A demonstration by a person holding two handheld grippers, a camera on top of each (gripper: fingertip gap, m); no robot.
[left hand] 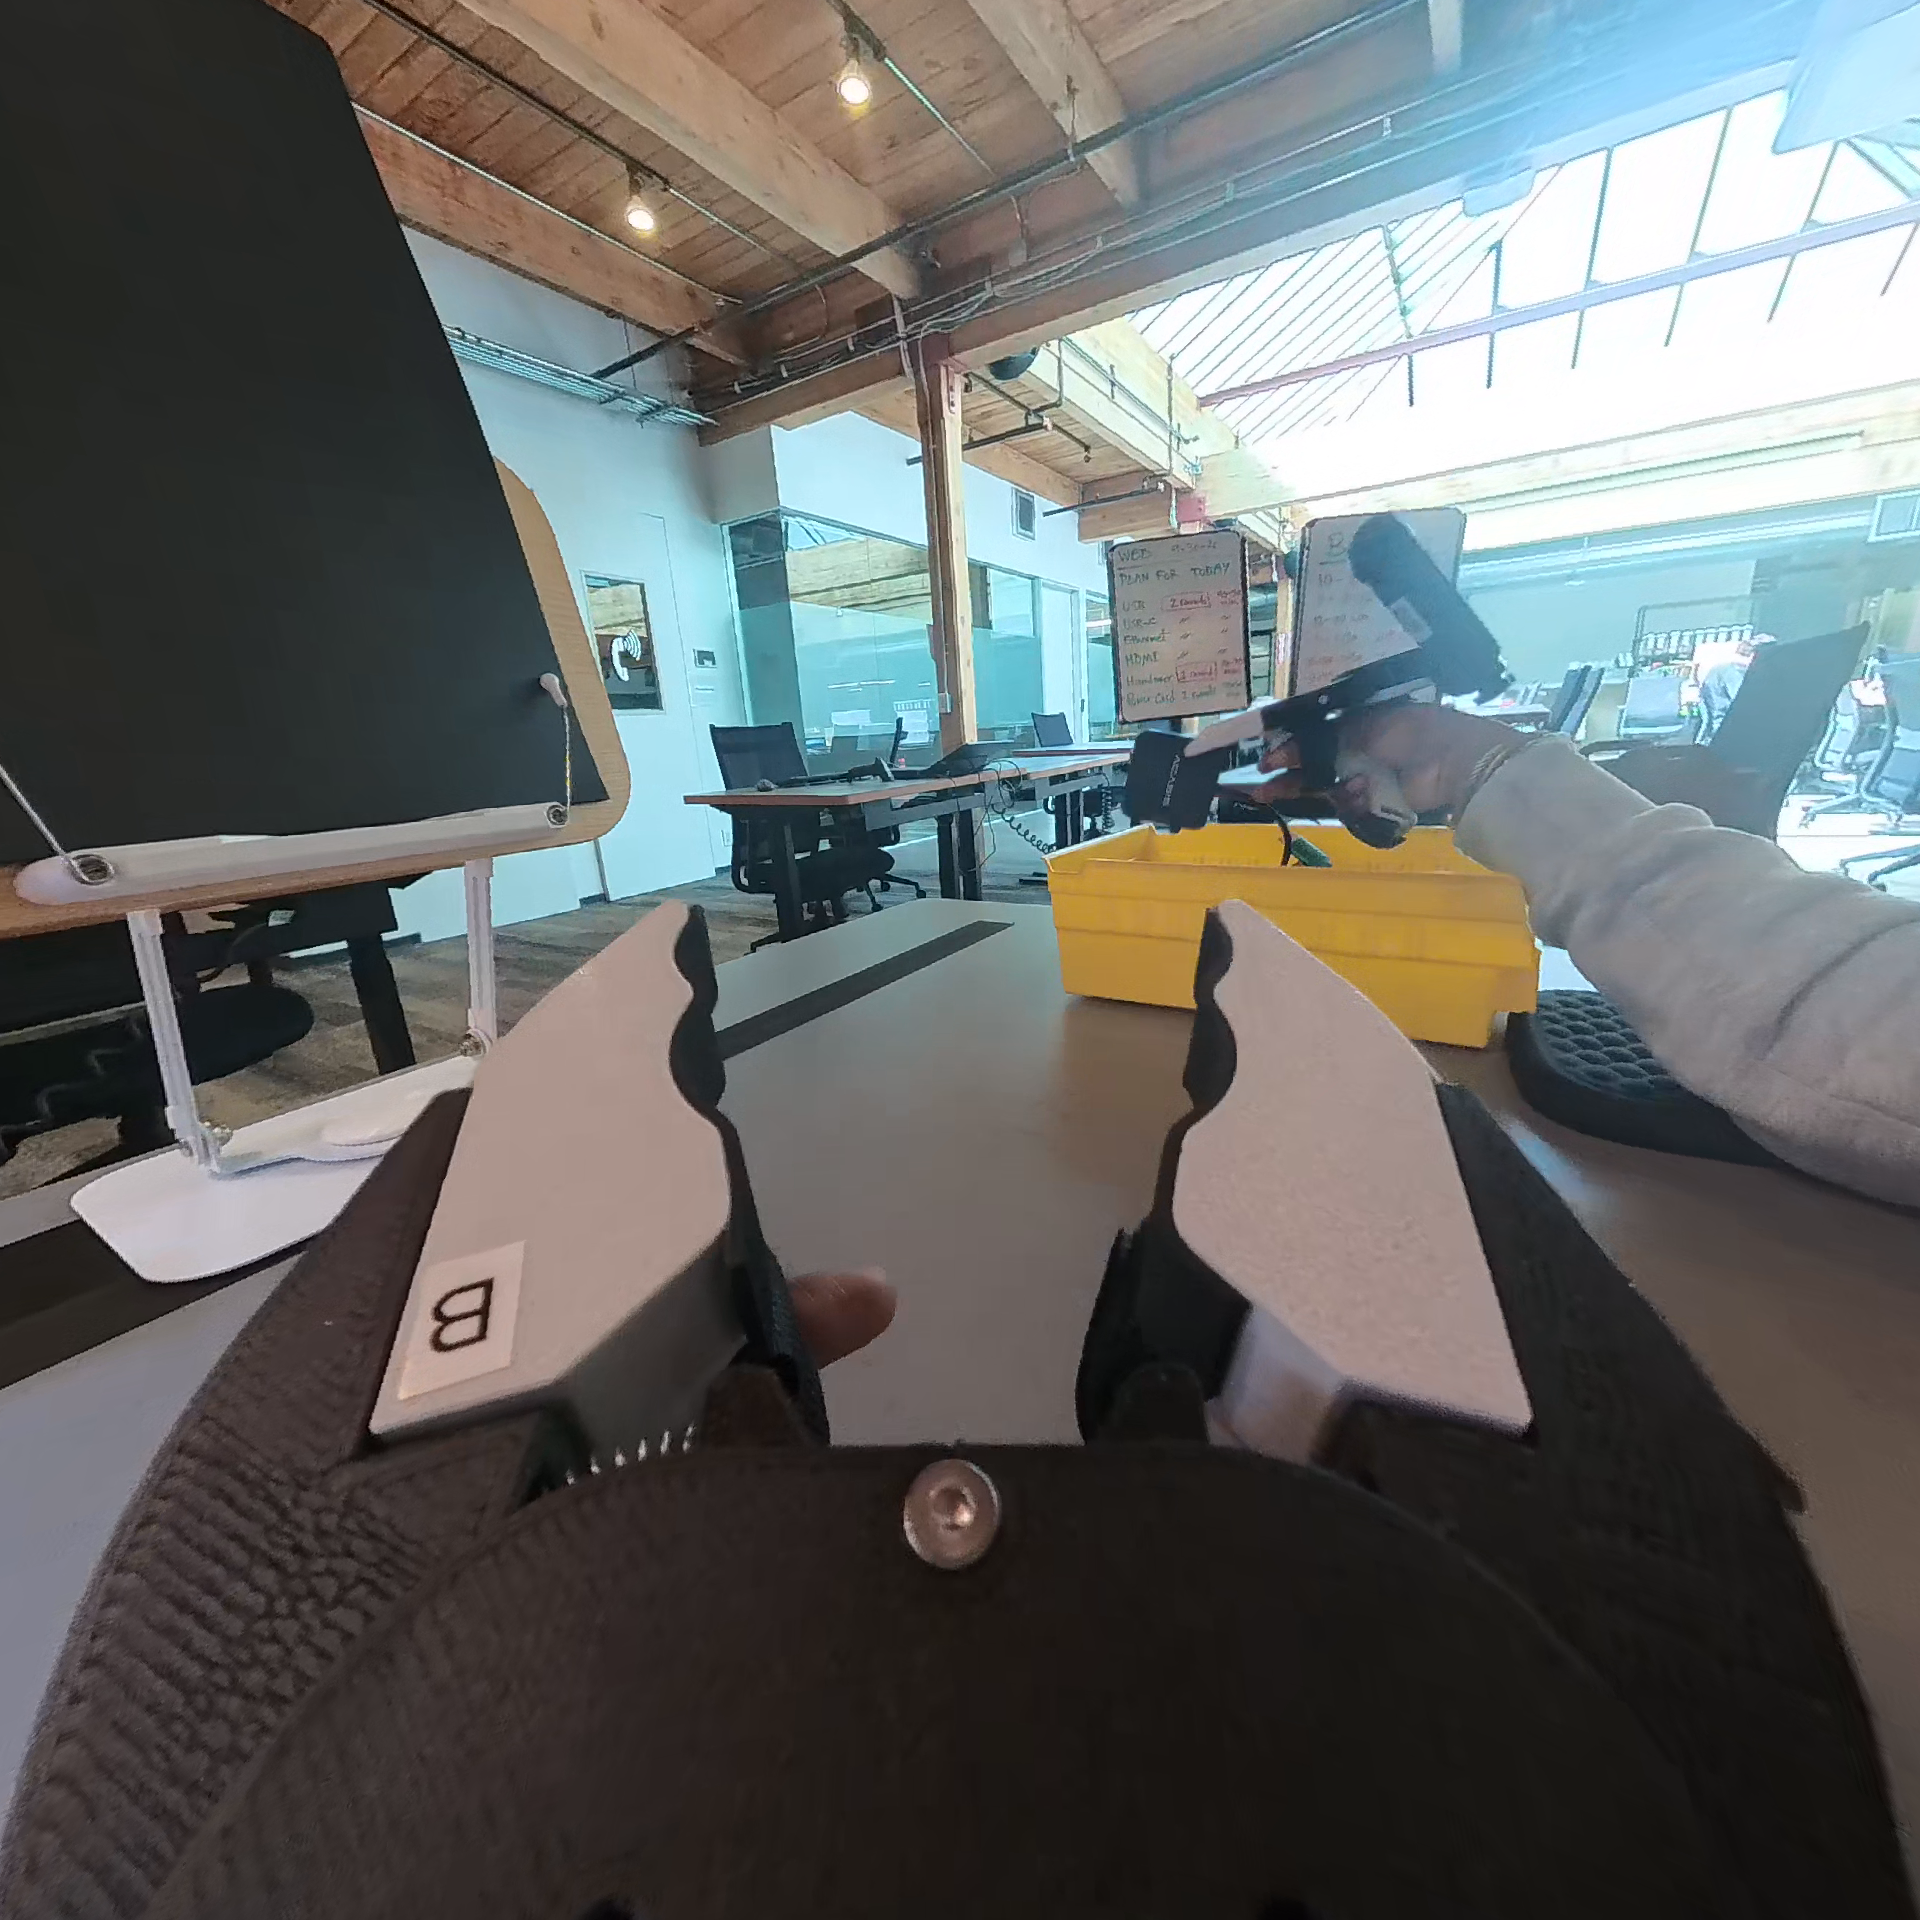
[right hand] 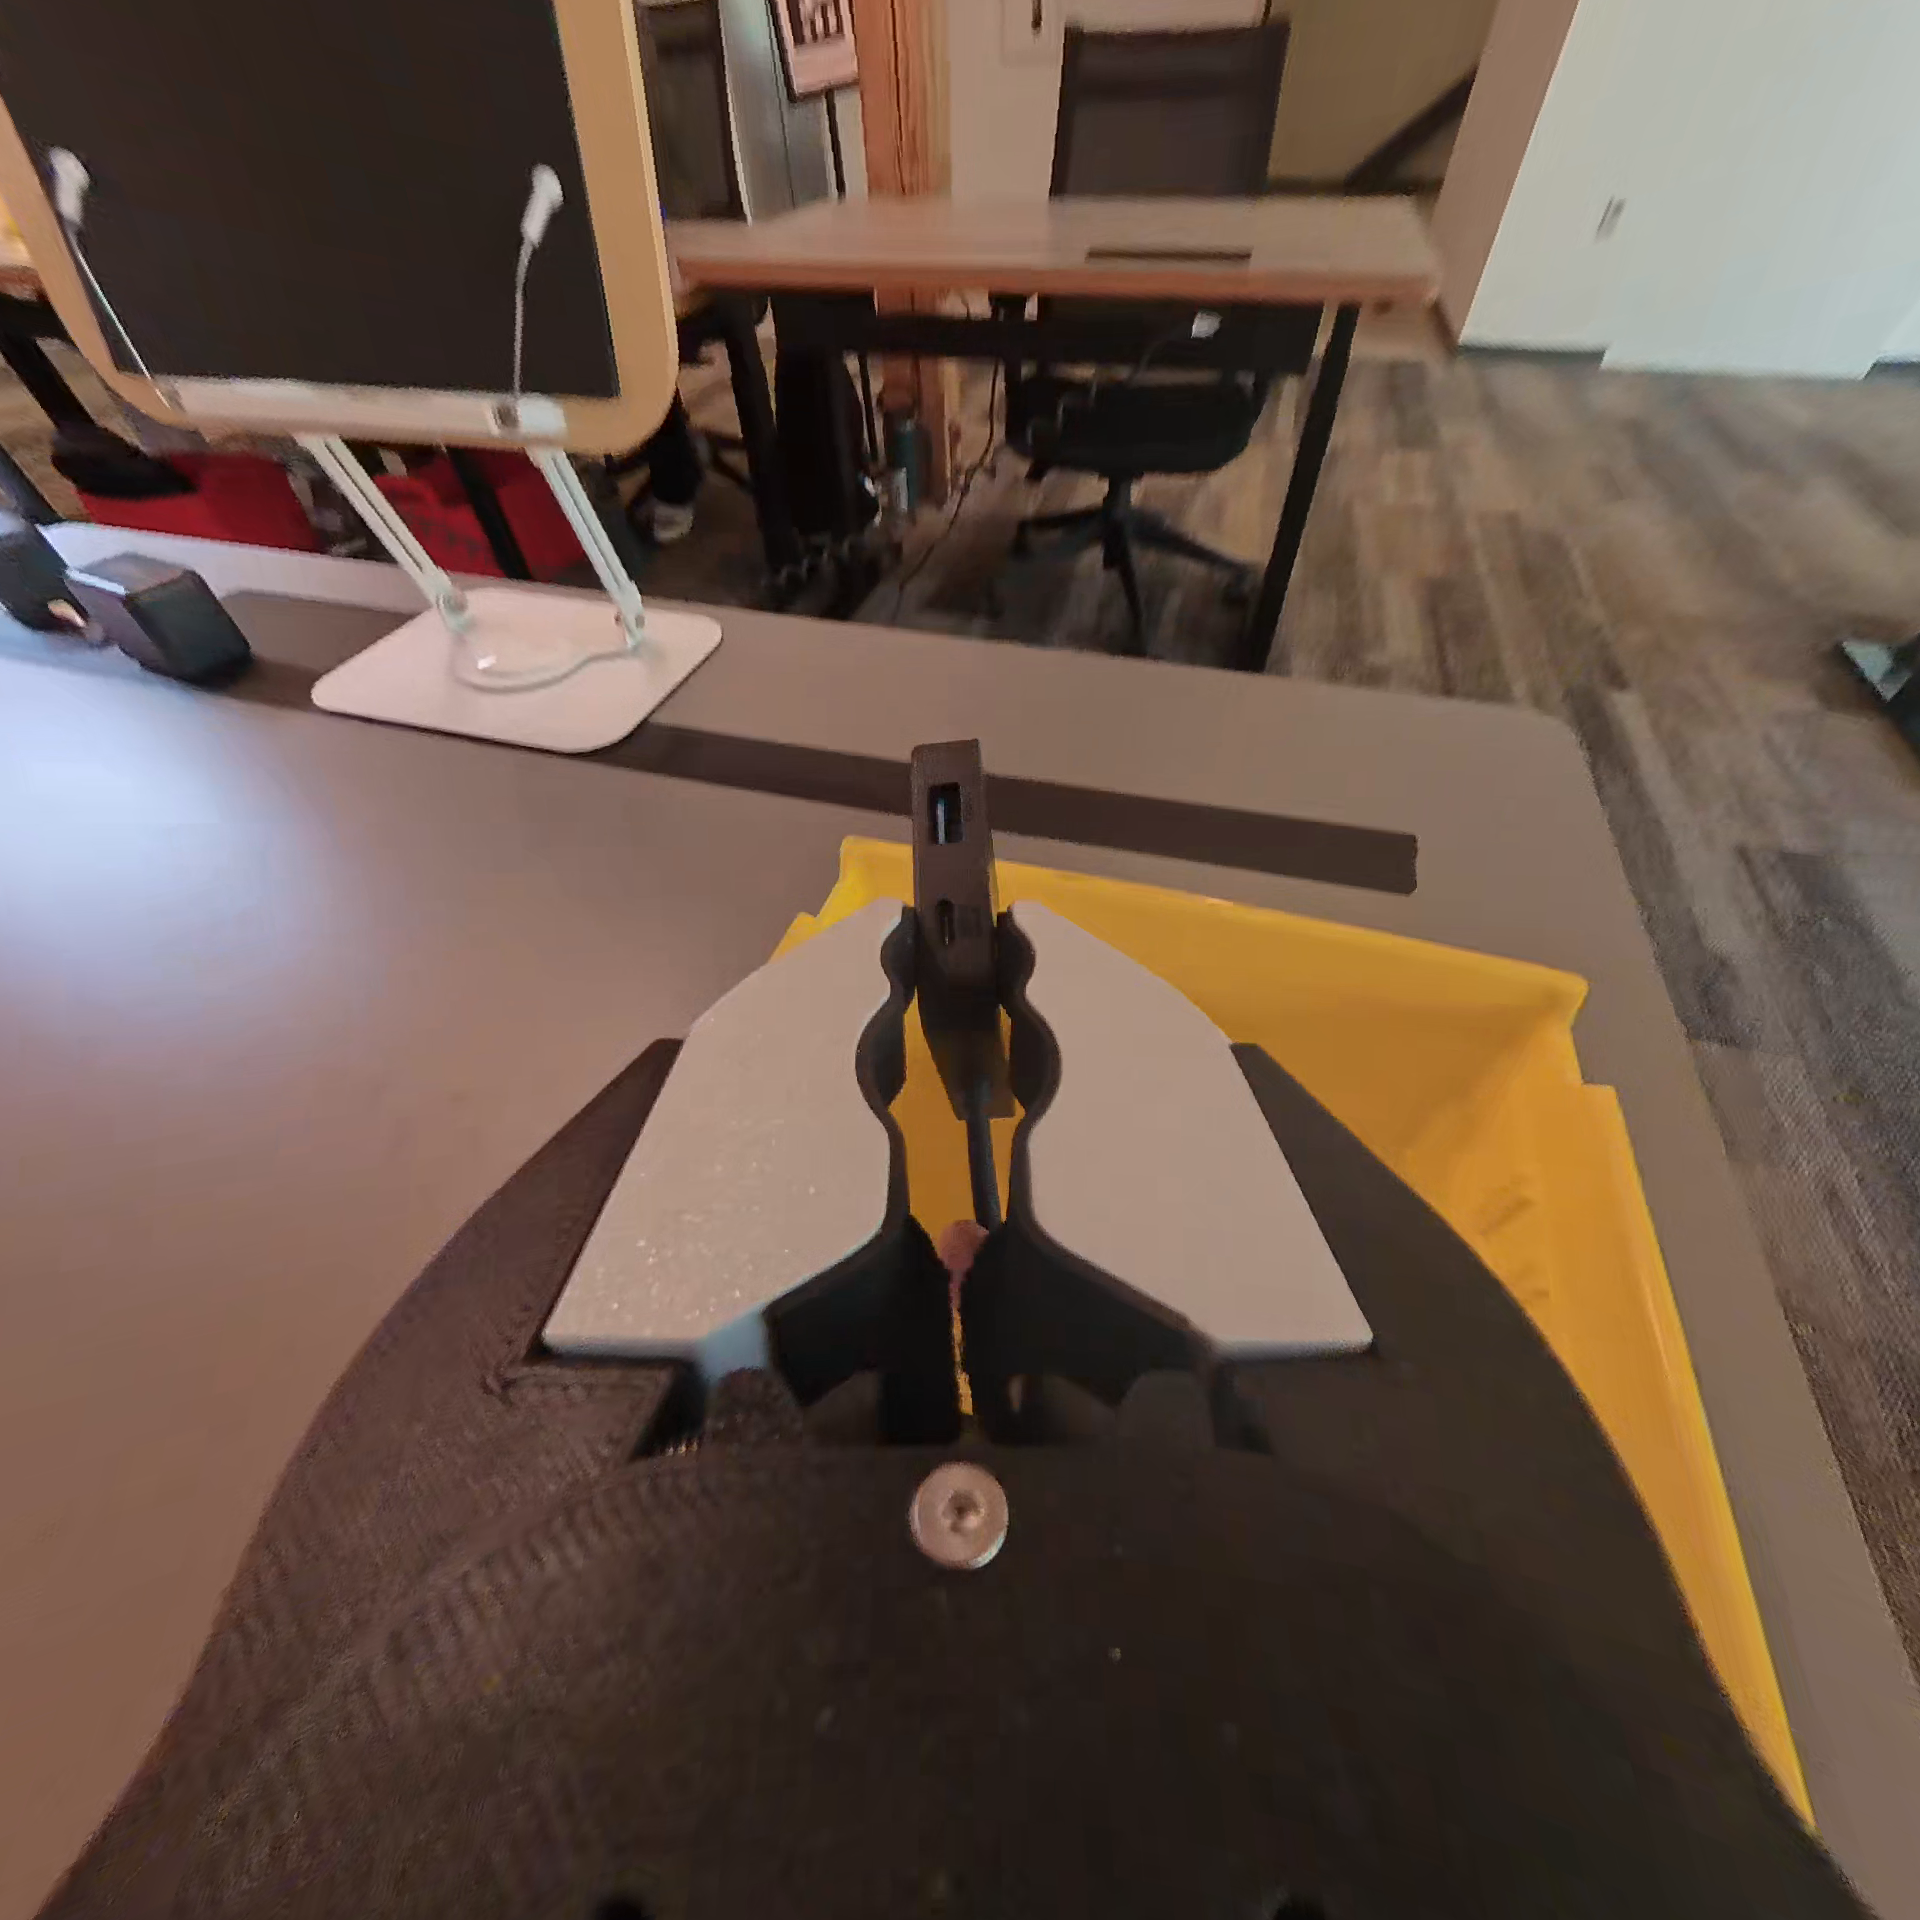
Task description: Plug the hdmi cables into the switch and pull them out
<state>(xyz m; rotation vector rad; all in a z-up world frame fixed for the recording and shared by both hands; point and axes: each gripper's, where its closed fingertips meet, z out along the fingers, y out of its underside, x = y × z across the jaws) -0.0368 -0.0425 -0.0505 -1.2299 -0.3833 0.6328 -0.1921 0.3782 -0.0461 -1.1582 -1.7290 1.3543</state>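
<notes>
My right gripper (right hand: 956, 920) is shut on a small black switch (right hand: 948, 821). The switch stands up between the fingertips with its end ports facing the camera. A black cable (right hand: 982, 1164) runs from it back between the fingers. I hold it above a yellow bin (right hand: 1351, 997) on the grey table (right hand: 416, 935). In the left wrist view the right gripper (left hand: 1210, 748) holds the switch (left hand: 1164, 790) over the same bin (left hand: 1299, 914). My left gripper (left hand: 961, 925) is open and empty, low over the table, left of the bin. The inside of the bin is hidden.
A dark board on a white stand (left hand: 260, 520) stands at the table's left, also seen in the right wrist view (right hand: 520, 665). A small black box (right hand: 166, 623) lies far left. A black mesh pad (left hand: 1600, 1070) lies under a grey sleeve (left hand: 1714, 935). The table's edge (right hand: 1621, 831) is just right of the bin.
</notes>
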